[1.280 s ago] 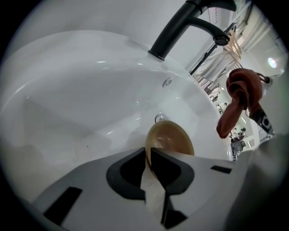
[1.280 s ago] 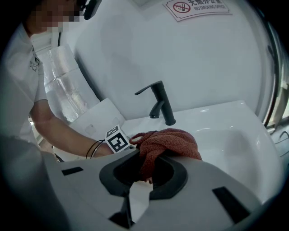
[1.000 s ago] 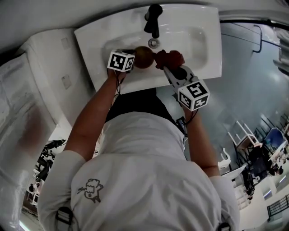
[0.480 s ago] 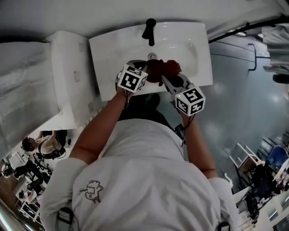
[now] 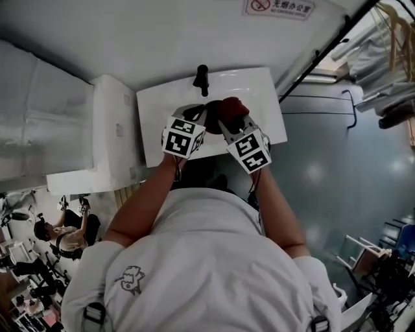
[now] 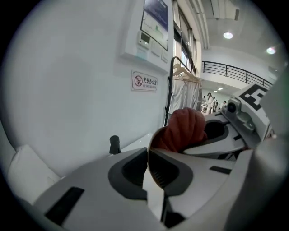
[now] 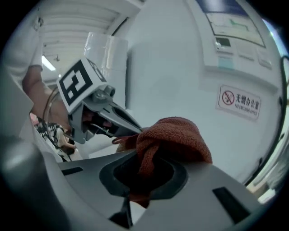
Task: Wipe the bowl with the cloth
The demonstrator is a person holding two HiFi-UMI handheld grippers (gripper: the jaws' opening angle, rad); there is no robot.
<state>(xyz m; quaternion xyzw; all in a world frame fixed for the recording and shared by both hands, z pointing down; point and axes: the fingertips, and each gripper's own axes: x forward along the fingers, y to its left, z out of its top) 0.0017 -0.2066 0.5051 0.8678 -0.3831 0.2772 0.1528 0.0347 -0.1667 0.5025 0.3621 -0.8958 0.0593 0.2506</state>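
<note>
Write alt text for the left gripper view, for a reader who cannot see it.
The jaws of the left gripper pinch the rim of a brown bowl, with a rust-red cloth bunched behind it in the right gripper. A white wall stands behind.

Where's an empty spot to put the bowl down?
The sink is bare at its left edge, beside the white cabinet, and at its right end. In front of the tap it's crowded: bowl, cloth, left gripper, right gripper.

This looks like a washroom corner built inside a big, busy hall. A white sink (image 5: 267,97) sits against a plain white wall, with a black tap (image 5: 201,78) at its back. A no-smoking sign (image 5: 280,7) hangs above the sink. Far from the sink, people (image 5: 61,237) sit among chairs (image 5: 363,256).
</note>
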